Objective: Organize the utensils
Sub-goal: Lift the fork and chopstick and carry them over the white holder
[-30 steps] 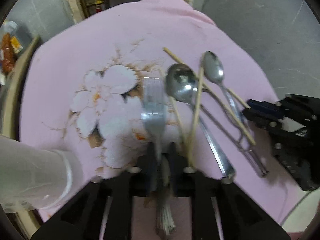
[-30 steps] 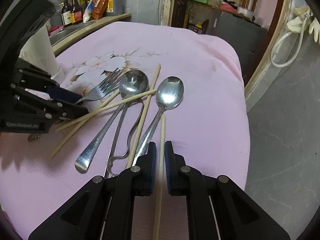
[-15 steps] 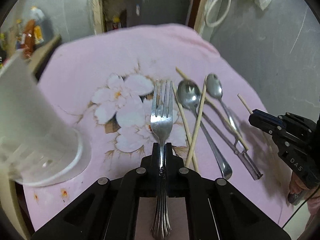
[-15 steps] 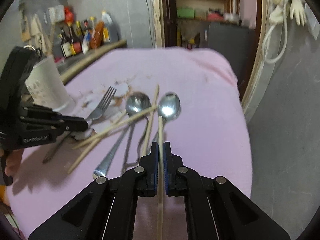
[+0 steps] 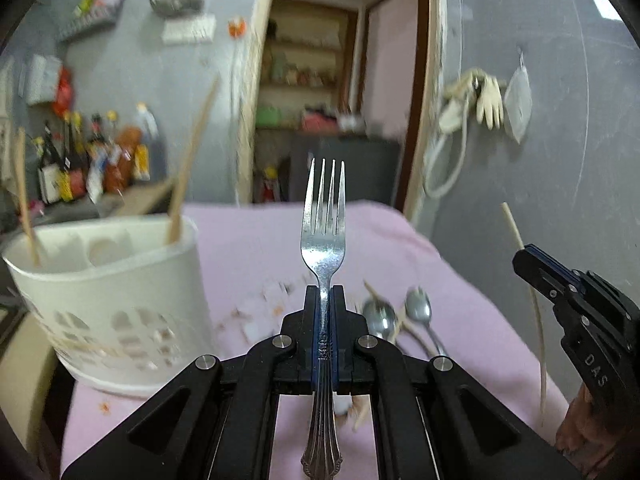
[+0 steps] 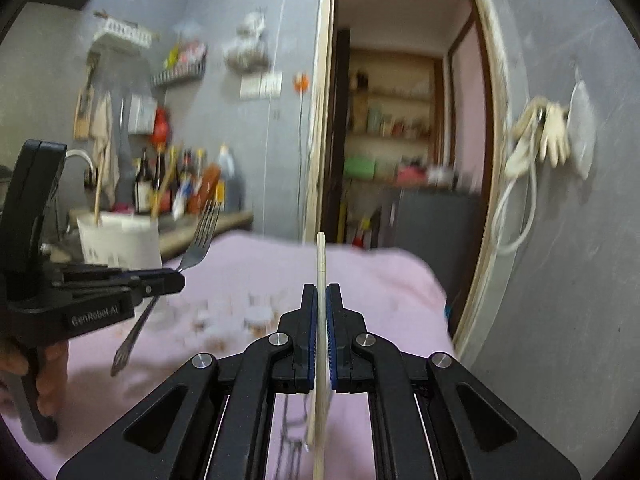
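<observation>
My left gripper is shut on a silver fork and holds it upright above the pink cloth; it also shows in the right wrist view. My right gripper is shut on a wooden chopstick, held upright in the air; the chopstick also shows at the right of the left wrist view. A white perforated utensil holder stands at the left with two chopsticks in it. Two spoons and loose chopsticks lie on the cloth behind the left gripper.
The table carries a pink flowered cloth. Bottles stand on a counter behind the holder. A doorway with shelves lies past the far table edge, and a grey wall stands to the right.
Both grippers have lifted and tilted up from the table, the left carrying the fork and the right the chopstick. The utensil holder has come more into view at the left.
</observation>
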Available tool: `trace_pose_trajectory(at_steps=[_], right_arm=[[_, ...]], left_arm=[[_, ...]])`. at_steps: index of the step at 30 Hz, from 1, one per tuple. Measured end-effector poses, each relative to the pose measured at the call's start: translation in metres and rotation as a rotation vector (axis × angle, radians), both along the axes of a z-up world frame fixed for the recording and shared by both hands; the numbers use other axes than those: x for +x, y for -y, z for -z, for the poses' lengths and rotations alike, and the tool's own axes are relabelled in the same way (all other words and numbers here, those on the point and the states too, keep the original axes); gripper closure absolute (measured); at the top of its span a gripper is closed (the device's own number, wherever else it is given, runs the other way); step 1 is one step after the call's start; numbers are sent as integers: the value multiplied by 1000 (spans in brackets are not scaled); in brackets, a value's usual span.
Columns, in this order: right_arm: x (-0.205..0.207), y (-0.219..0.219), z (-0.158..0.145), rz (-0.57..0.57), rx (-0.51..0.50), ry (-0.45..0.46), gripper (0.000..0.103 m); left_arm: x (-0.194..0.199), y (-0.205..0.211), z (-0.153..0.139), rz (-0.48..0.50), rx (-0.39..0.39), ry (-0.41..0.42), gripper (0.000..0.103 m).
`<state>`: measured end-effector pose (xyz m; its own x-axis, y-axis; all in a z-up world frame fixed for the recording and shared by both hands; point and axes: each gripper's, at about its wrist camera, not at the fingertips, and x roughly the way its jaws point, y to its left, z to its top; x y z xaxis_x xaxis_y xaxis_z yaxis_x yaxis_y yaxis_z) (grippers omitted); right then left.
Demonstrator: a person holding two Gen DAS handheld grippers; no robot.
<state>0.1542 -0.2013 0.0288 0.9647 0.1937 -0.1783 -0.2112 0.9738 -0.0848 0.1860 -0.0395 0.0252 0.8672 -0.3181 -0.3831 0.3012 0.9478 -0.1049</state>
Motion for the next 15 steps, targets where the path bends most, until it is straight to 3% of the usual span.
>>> trace_pose_trajectory(at_steps=[6, 15], right_arm=[[-1, -16, -19, -15, 90, 171, 100], [18, -50, -51, -69, 214, 308, 100]], left_arm=[[-5, -15, -23, -71, -66, 108, 101], [2, -67, -65, -199, -163, 234, 101]])
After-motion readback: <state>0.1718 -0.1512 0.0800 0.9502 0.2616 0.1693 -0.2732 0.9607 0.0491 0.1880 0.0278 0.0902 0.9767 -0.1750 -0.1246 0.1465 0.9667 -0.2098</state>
